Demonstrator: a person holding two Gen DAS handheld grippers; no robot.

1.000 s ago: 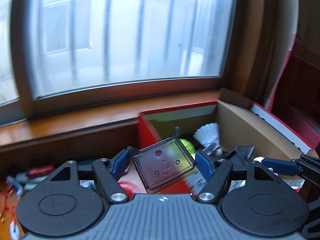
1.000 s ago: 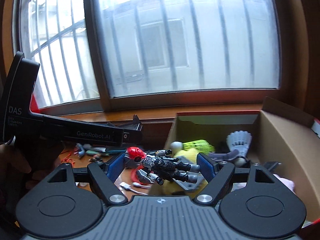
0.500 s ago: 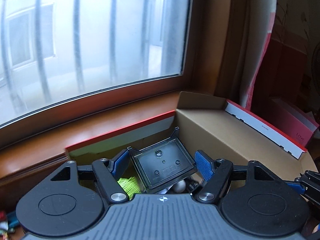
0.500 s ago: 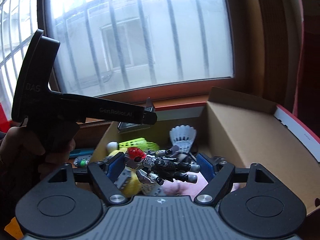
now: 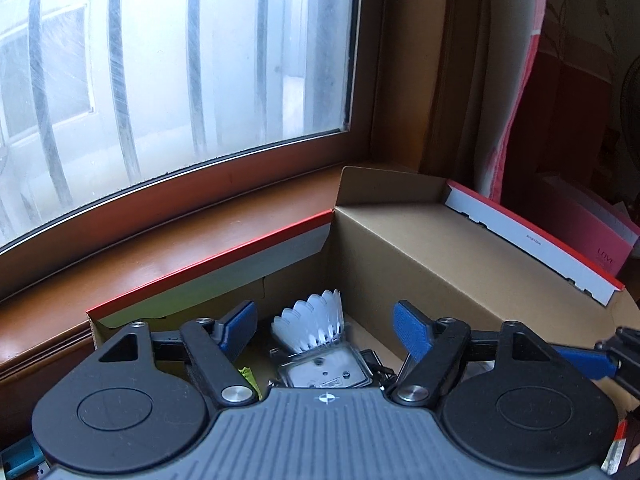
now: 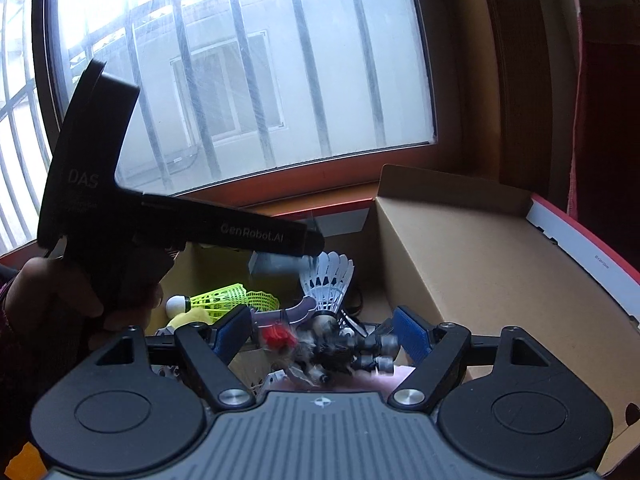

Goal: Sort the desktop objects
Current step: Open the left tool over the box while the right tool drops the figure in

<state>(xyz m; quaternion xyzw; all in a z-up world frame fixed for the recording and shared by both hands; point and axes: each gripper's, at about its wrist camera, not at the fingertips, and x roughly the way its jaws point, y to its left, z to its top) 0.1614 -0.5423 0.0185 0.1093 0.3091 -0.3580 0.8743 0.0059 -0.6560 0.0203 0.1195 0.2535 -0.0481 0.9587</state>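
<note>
My left gripper (image 5: pixel 326 332) is open over the red-edged cardboard box (image 5: pixel 440 248). The clear square plastic lid (image 5: pixel 326 370) lies free below it in the box, against a white shuttlecock (image 5: pixel 312 326). My right gripper (image 6: pixel 322 336) is open too, above the same box (image 6: pixel 472 264). The red-headed toy robot figure (image 6: pixel 328 350) is blurred between its fingers, loose and dropping. The left gripper's black body (image 6: pixel 180 224) shows at the left of the right wrist view.
The box also holds a white shuttlecock (image 6: pixel 330 280), a yellow-green shuttlecock (image 6: pixel 230 298), a purple curved part (image 6: pixel 286 312) and something pink (image 6: pixel 384 374). A wooden window sill (image 5: pixel 180 256) runs behind the box. A red curtain (image 5: pixel 516 120) hangs at the right.
Both grippers moved right over the box and opened. The plastic lid left the left gripper and lies in the box. The toy robot came loose from the right gripper.
</note>
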